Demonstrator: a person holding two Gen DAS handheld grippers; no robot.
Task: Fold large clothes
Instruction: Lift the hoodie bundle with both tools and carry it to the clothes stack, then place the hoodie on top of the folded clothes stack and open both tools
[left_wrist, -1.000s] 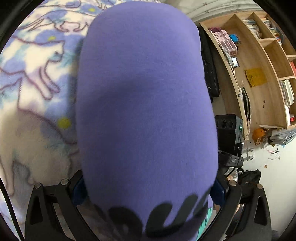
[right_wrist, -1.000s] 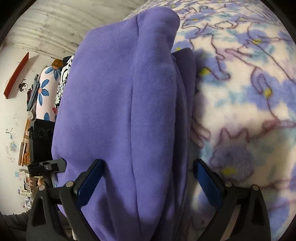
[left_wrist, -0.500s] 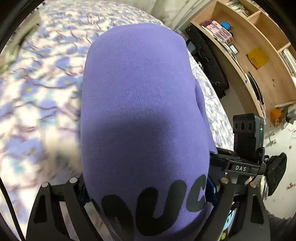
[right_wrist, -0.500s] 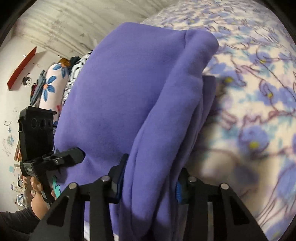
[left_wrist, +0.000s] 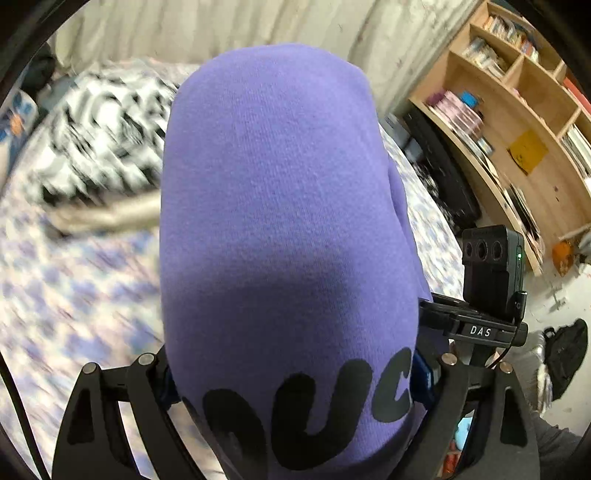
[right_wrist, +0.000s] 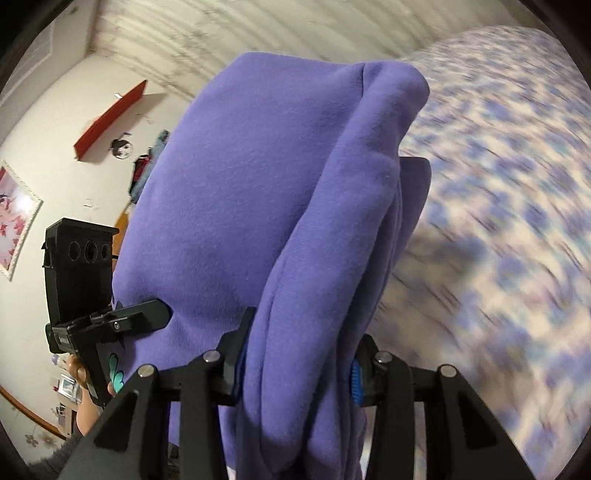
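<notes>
Bed with patterned blanket (right_wrist: 498, 240) below both tongs. Left tongs (left_wrist: 295, 387) clamp wide folded purple sweatshirt (left_wrist: 280, 206); right tongs (right_wrist: 299, 369) pinch its bunched edge. Folding looks done; stacking left.

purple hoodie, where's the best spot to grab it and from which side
Grip the folded hoodie by its stacked side edges, one gripper from each end, as now: right gripper pinches the narrow layered edge, left gripper spans the wide bundle. The thick layers give the pads firm purchase.

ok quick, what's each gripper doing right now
left gripper: shut on the purple sweatshirt, a wide bundle
right gripper: shut on the purple sweatshirt's folded edge
</notes>
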